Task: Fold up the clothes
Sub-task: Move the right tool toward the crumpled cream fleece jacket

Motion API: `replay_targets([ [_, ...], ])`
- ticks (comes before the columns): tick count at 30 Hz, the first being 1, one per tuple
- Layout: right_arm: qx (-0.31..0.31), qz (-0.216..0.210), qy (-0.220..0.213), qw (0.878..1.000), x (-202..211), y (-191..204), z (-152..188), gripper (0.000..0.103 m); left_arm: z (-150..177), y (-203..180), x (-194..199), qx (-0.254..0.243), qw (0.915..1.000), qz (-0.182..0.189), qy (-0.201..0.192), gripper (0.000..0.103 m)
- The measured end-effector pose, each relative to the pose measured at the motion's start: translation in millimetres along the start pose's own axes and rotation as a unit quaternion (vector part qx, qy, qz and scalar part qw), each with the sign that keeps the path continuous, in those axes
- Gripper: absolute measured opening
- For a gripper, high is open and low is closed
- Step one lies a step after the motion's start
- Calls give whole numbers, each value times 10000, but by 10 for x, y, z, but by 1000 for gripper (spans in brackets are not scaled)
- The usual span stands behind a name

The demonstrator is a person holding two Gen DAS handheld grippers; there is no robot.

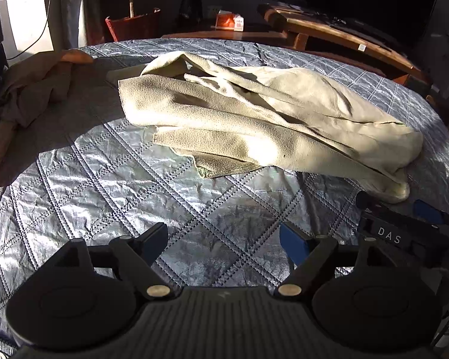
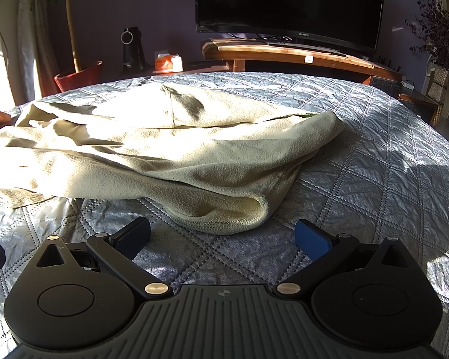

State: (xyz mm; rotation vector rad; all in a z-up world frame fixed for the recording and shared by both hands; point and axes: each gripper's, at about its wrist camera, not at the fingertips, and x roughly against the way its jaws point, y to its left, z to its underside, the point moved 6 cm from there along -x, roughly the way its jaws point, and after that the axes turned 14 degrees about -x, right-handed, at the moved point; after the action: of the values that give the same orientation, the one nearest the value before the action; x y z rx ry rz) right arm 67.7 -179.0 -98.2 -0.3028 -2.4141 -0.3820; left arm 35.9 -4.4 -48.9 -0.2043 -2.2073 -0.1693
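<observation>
At the far left of my left wrist view a tan garment [image 1: 30, 89] lies crumpled on the silver quilted bed cover [image 1: 104, 185], well apart from the piece in the middle. That piece is a cream fleece garment [image 1: 254, 119], bunched in loose folds across the middle of the bed, sunlit on top and shadowed in its creases. My left hand-held gripper [image 1: 224, 245] hangs over bare quilt just in front of the fleece, its jaws spread wide with nothing between them; it touches no cloth. At the right edge of that view I can see part of my other tool, marked DAS.

In my right wrist view the same cream fleece garment [image 2: 164, 149] fills the left and middle, with a rolled, stitched hem [image 2: 224, 215] nearest me. My right hand-held gripper [image 2: 224, 236] sits just short of that hem, jaws wide apart and holding nothing. The quilted cover [image 2: 374, 149] is bare to the right of the fleece.

Behind the bed, from left to right, stand a potted plant [image 2: 77, 59], an orange box [image 2: 167, 61], and a dark television [image 2: 290, 3] on a wooden stand [image 2: 284, 53].
</observation>
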Motion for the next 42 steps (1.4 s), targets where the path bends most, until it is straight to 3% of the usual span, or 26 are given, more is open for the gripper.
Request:
replay_targets([
  [8, 1, 1, -1, 10000, 0, 0, 0, 103, 69, 88, -88, 23, 9999, -20, 161, 102],
  [26, 1, 0, -2, 10000, 4, -2, 6, 103, 204, 209, -189, -200, 9971, -89, 728, 102],
  [28, 1, -1, -2, 10000, 6, -3, 10, 103, 213, 248, -165, -63, 9980, -30, 621, 102],
  [32, 4, -3, 0, 10000, -2, 1, 8, 103, 204, 428, -102, 547, 9977, 22, 391, 89],
  [37, 122, -200, 447, 9987, 53, 2, 31, 103, 164, 466, -161, 394, 9972, 29, 632, 101],
  [40, 204, -614, 663, 9957, 218, 16, 76, 103, 156, 509, -175, 501, 9963, 88, 691, 102],
  [42, 488, -621, 608, 9950, 324, 41, 76, 103, 157, 548, -170, 587, 9960, 134, 654, 102],
])
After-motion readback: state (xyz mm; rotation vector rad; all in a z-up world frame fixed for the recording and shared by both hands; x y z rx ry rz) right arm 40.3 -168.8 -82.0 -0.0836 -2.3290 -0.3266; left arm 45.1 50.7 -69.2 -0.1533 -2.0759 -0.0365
